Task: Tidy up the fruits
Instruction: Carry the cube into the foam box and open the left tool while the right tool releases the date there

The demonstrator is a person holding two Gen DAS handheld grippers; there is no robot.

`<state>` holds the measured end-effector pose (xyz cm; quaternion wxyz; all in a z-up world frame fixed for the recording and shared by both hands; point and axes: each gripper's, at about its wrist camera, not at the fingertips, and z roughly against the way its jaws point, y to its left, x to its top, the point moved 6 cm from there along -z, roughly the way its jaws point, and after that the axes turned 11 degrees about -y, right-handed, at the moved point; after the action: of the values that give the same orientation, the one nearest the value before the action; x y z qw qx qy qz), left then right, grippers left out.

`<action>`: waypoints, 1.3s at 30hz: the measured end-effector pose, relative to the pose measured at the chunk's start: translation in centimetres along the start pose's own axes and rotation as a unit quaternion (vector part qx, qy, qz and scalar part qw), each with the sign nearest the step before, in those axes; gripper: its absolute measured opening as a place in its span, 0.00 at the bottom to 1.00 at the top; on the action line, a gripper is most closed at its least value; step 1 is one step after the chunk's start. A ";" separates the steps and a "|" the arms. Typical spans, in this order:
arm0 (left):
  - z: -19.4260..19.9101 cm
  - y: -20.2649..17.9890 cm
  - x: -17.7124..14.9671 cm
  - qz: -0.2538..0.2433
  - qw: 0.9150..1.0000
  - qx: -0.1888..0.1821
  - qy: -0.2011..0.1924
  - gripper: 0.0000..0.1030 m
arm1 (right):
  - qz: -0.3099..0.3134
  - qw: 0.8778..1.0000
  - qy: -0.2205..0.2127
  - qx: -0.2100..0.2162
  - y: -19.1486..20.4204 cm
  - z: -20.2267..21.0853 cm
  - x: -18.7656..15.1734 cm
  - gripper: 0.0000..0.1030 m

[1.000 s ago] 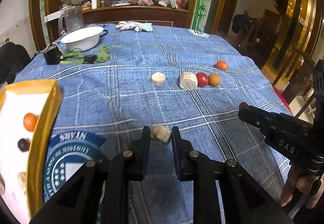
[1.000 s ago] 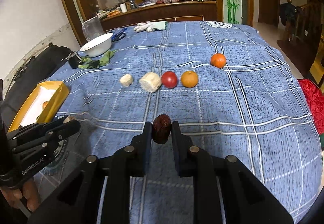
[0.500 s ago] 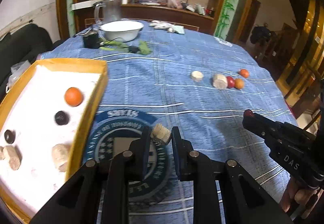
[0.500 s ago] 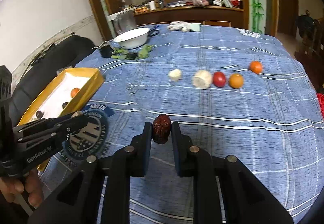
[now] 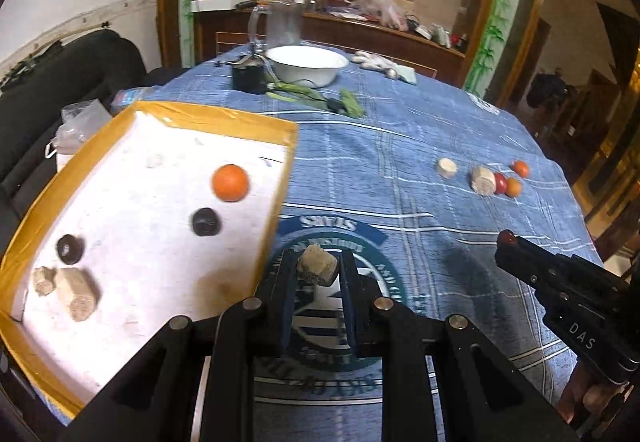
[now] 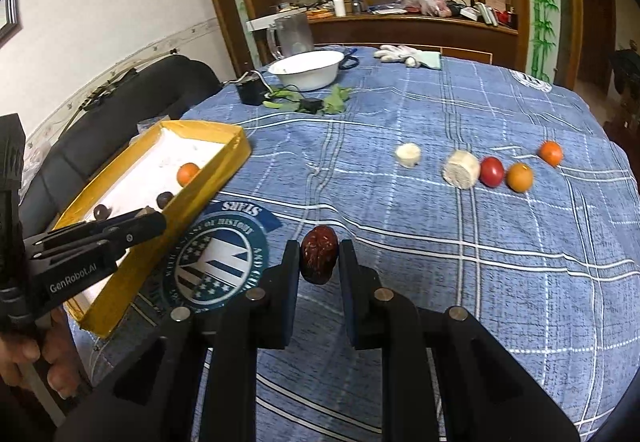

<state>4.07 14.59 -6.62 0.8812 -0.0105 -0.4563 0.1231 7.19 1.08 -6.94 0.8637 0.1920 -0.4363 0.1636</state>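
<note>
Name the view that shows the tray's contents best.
The left wrist view: it looks down into the tray, showing an orange, two dark fruits and pale chunks. In the right wrist view the tray's near wall and the left gripper hide much of the inside.

The tablecloth (image 6: 500,282) is blue with white check lines and a round dark-blue emblem (image 6: 218,262) at lower left. The tray (image 5: 120,202) is yellow-rimmed, white inside, holding an orange fruit (image 5: 230,182).
</note>
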 end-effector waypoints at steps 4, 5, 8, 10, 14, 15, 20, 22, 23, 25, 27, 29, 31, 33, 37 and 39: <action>0.5 1.8 0.4 0.010 1.000 0.021 -0.004 0.19 | 0.008 1.000 -0.001 0.012 1.3 -0.3 0.6 0.21; 0.6 2.2 0.4 0.013 1.000 0.024 -0.005 0.19 | 0.010 1.000 -0.002 0.015 1.6 -0.4 0.7 0.21; 1.0 3.6 0.7 0.021 0.999 0.037 -0.010 0.19 | 0.015 1.000 -0.004 0.024 2.6 -0.5 1.0 0.21; 1.2 4.6 0.8 0.027 0.999 0.044 -0.013 0.19 | 0.018 0.999 -0.004 0.028 3.0 -0.6 1.1 0.21; 1.7 6.5 1.1 0.040 0.997 0.061 -0.018 0.19 | 0.022 0.999 -0.006 0.037 4.0 -0.5 1.3 0.21; 1.7 7.0 1.1 0.041 0.997 0.066 -0.019 0.19 | 0.023 0.999 -0.007 0.039 4.2 -0.6 1.4 0.21; 1.6 8.9 1.2 0.048 0.995 0.090 -0.017 0.19 | 0.027 0.998 -0.008 0.052 5.4 -0.8 1.6 0.21; 1.4 9.6 1.2 0.051 0.994 0.098 -0.015 0.19 | 0.029 0.998 -0.008 0.057 5.9 -1.0 1.8 0.21; 1.3 9.9 1.2 0.052 0.993 0.102 -0.015 0.19 | 0.032 0.998 -0.008 0.061 6.3 -1.2 2.0 0.21; 1.3 10.6 1.4 0.054 0.992 0.111 -0.015 0.19 | 0.035 0.997 -0.007 0.068 7.0 -1.6 2.3 0.21; 1.4 11.3 1.6 0.055 0.991 0.119 -0.017 0.19 | 0.041 0.996 -0.007 0.073 7.7 -1.9 2.5 0.21; 1.2 11.9 1.9 0.057 0.991 0.124 -0.017 0.19 | 0.044 0.996 -0.006 0.082 8.5 -2.5 3.0 0.21; 1.1 12.4 2.0 0.056 0.990 0.129 -0.016 0.19 | 0.047 0.995 -0.003 0.089 9.3 -3.3 3.6 0.21; 0.8 13.0 2.1 0.058 0.989 0.135 -0.013 0.19 | 0.054 0.994 -0.001 0.096 10.2 -4.3 4.3 0.21; 0.2 14.1 2.5 0.059 0.987 0.151 -0.009 0.19 | 0.063 0.993 0.006 0.104 11.8 -6.5 5.6 0.21; -0.3 14.6 2.6 0.061 0.986 0.156 -0.003 0.19 | 0.066 0.992 0.011 0.105 12.4 -8.0 6.1 0.21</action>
<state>2.72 29.32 -6.62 0.8615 0.1003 -0.4327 0.2461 10.58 16.42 -4.03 0.8306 0.2510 -0.4191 0.2672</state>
